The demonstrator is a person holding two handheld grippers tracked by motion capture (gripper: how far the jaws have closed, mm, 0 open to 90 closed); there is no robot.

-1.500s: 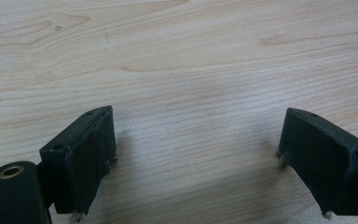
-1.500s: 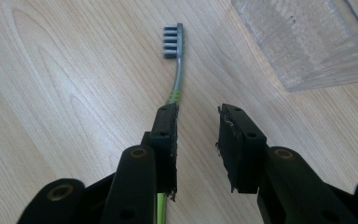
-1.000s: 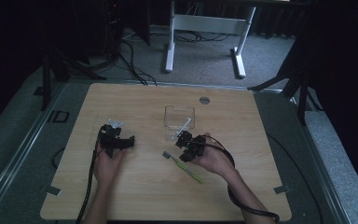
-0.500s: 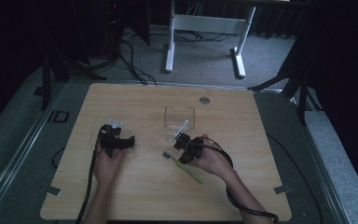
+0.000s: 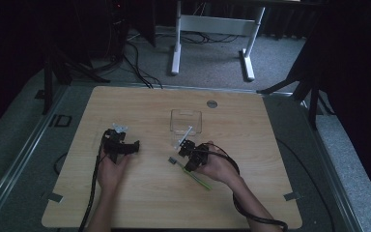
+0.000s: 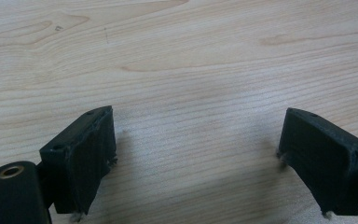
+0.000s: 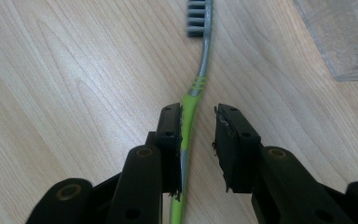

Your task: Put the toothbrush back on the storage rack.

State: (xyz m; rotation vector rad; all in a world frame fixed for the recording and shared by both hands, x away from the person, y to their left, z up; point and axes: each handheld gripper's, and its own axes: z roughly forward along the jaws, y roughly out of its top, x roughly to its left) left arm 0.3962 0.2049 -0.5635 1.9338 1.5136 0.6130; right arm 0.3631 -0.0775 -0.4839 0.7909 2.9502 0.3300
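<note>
My R gripper (image 7: 198,140) closing on green toothbrush (image 7: 189,109), jaws not pinching yet; next squeeze, lift. L gripper (image 6: 196,154) wide open, empty.

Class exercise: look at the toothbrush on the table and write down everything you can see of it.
The toothbrush lies flat on the wooden table, near a clear plastic box. Its handle is lime green and looks like plastic; it narrows to a grey neck and a grey bristled head. The handle runs between the fingers of the right gripper, close against one of them, with a gap to the other. The jaws have just been closing.
</note>
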